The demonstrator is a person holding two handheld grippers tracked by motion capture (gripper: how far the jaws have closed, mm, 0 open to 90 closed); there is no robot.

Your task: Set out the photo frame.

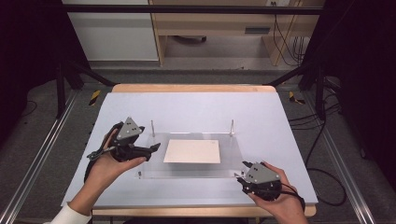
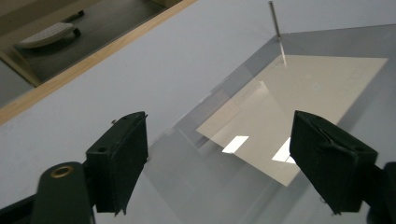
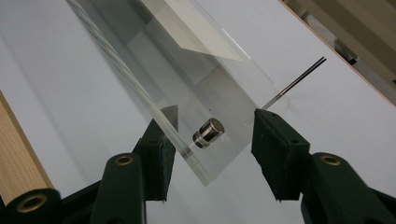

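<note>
- My left gripper (image 1: pixel 156 146) sits at the left edge of the clear acrylic plate (image 1: pixel 229 158), held in my left hand (image 1: pixel 108 164) with its jaws pointing right, toward the plate's middle.
- In the left gripper view (image 2: pixel 217 154) its jaws stand wide apart with nothing between them; they hang over the plate without touching it.
- The plate lies on the pale table (image 1: pixel 187 109), roughly in the centre and nearer my side. In the left gripper view the clear acrylic plate (image 2: pixel 355 42) reflects the ceiling lights.
- A cream sheet (image 1: pixel 192 151) lies flat in the middle of the plate area; I cannot tell whether it is on top of the acrylic or beneath it. It shows again in the left gripper view as the cream sheet (image 2: pixel 299 93).
- Two thin metal pins stand upright at the plate's far corners: the left pin (image 1: pixel 152 127) and the right pin (image 1: pixel 232 126).
- My right gripper (image 1: pixel 241 170) is at the plate's near right corner, held in my right hand (image 1: pixel 280 205).
- In the right gripper view (image 3: pixel 212 140) its jaws are about half open and straddle that corner of the acrylic plate (image 3: pixel 196 79). One pad lies against or just behind the plate's edge, the other stands clear, so nothing is clamped.
- A small metal stud (image 3: pixel 208 133) sits in the plate corner, between those jaws.
</note>
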